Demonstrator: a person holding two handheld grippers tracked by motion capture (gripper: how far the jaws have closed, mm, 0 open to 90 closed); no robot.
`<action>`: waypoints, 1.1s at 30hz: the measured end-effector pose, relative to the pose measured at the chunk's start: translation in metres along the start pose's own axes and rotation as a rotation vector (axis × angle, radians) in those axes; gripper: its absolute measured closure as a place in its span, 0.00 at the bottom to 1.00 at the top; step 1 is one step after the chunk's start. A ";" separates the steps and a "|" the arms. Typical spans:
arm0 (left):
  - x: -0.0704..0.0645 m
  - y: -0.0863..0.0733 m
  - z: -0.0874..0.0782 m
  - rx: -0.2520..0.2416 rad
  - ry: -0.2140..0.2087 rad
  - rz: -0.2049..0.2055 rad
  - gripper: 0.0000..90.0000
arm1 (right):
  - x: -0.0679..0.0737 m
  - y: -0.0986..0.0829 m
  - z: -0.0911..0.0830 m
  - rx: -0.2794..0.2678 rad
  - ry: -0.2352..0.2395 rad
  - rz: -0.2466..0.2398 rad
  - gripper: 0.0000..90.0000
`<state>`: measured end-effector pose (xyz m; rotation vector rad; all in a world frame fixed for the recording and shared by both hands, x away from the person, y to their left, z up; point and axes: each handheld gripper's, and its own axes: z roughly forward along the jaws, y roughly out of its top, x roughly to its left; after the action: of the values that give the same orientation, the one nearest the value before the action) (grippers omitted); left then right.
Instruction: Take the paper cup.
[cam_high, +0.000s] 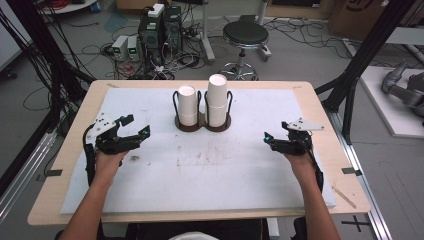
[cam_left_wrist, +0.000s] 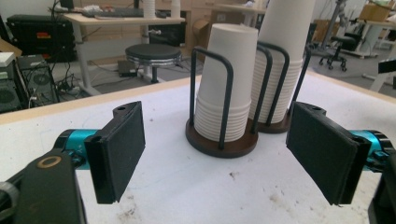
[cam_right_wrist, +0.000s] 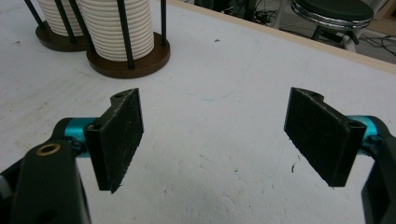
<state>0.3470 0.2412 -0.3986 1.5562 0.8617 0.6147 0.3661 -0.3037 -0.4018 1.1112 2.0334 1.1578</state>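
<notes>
Two cup stacks (cam_high: 202, 105) stand in a holder (cam_high: 202, 125) at the bench's (cam_high: 320, 115) far middle. The left claw (cam_high: 136, 126) and right claw (cam_high: 274, 134), both with jaws apart and holding nothing, flank it well apart, with open mat (cam_high: 210, 165) between.

Left gripper (cam_left_wrist: 215, 154) low over the white bench (cam_left_wrist: 196, 186), fingers (cam_left_wrist: 122, 144) spread wide, nothing between the pads. Straight ahead, between them: a double cup holder (cam_left_wrist: 222, 142) on dark round bases with black wire hoops. Nearer stack of white paper cups (cam_left_wrist: 224, 88) upright inside its hoops; taller stack (cam_left_wrist: 282, 70) just behind, top cut off by the frame. Small dark specks on the bench near the base, perhaps stains. Beyond the bench edge: a black round stool (cam_left_wrist: 153, 53) and a desk (cam_left_wrist: 116, 19).
</notes>
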 end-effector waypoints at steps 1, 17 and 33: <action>0.000 -0.001 0.001 0.000 0.000 -0.005 0.22 | 0.000 0.000 0.000 -0.003 0.000 0.006 0.22; -0.001 -0.002 -0.005 0.001 0.009 -0.008 0.22 | 0.040 0.022 0.011 -0.113 0.076 -0.108 0.37; 0.003 -0.003 -0.010 0.004 0.020 -0.010 0.22 | 0.099 0.063 0.059 -0.133 0.226 -0.164 0.86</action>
<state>0.3402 0.2497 -0.3999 1.5503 0.8858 0.6226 0.3850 -0.1754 -0.3809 0.7626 2.1340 1.3619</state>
